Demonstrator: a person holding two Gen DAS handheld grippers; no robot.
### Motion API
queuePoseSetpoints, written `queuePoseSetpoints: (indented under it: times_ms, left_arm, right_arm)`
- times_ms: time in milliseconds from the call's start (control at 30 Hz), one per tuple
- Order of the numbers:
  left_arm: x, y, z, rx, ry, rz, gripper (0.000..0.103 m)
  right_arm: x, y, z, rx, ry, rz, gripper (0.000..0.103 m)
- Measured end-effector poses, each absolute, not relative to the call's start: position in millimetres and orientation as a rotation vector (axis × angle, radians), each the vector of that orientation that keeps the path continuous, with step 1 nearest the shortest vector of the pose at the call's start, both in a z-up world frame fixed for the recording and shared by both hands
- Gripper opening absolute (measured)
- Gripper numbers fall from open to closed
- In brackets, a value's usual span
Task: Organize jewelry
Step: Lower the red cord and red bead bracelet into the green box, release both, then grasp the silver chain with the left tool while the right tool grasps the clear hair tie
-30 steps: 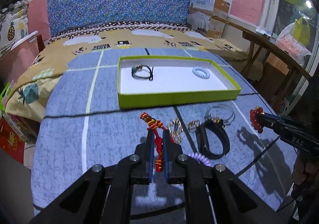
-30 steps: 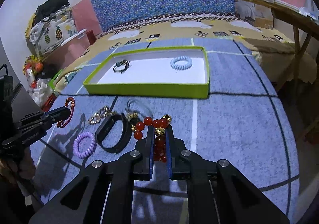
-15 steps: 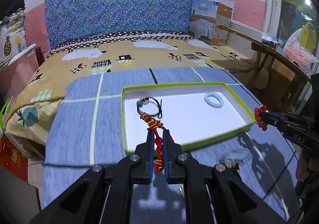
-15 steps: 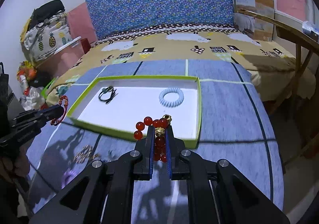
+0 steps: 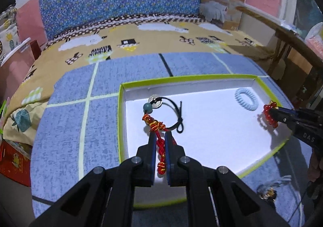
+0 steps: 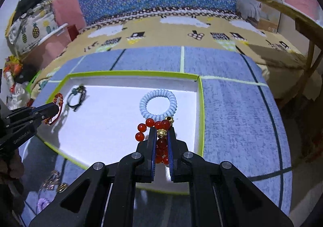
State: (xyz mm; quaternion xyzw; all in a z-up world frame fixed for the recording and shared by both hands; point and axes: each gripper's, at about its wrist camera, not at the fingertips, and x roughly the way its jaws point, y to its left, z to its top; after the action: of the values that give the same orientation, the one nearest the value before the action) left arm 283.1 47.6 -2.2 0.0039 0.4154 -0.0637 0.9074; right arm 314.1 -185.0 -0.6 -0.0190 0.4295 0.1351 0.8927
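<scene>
2 grippers hovering over green-rimmed tray [image 5: 120, 118]: left gripper [image 5: 160, 136] clenching red braided cord bracelet [image 5: 159, 140]; right gripper [image 6: 161, 131] clenching red bead bracelet [image 6: 153, 126], near pale-blue coil hair tie [image 6: 158, 103].

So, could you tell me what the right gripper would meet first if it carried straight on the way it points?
Most likely the pale blue coil hair tie, lying in the green-rimmed tray just ahead of the right gripper and its red bead bracelet; depth is unclear.

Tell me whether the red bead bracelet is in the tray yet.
Not yet: the red bead bracelet is clamped in the right gripper, held over the tray.
</scene>
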Motion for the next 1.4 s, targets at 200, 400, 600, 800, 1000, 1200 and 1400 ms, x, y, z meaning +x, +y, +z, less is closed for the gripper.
queuePoseSetpoints:
  times_ms: [200, 400, 600, 800, 1000, 1200, 1400]
  left_arm:
    - [288, 48, -9, 0.000, 0.869, -0.129, 0.009]
    - [284, 46, -7, -0.006, 0.866, -0.147, 0.018]
    - [270, 46, 3, -0.012, 0.832, -0.147, 0.038]
    - [236, 55, 18, -0.051, 0.786, -0.145, 0.039]
    - [191, 59, 29, -0.067, 0.743, -0.175, 0.039]
    - [150, 57, 32, -0.088, 0.732, -0.189, 0.039]
    - [118, 48, 29, -0.071, 0.742, -0.210, 0.039]
  right_arm:
    - [322, -192, -5, -0.022, 0.910, 0.268, 0.015]
    - [317, -194, -2, -0.017, 0.894, 0.278, 0.025]
    - [299, -198, 13, -0.015, 0.846, 0.294, 0.029]
    - [265, -203, 31, 0.030, 0.795, 0.328, 0.029]
    - [221, -209, 37, 0.043, 0.759, 0.345, 0.029]
    - [183, -216, 34, 0.067, 0.758, 0.359, 0.029]
    - [156, -213, 31, 0.057, 0.762, 0.377, 0.029]
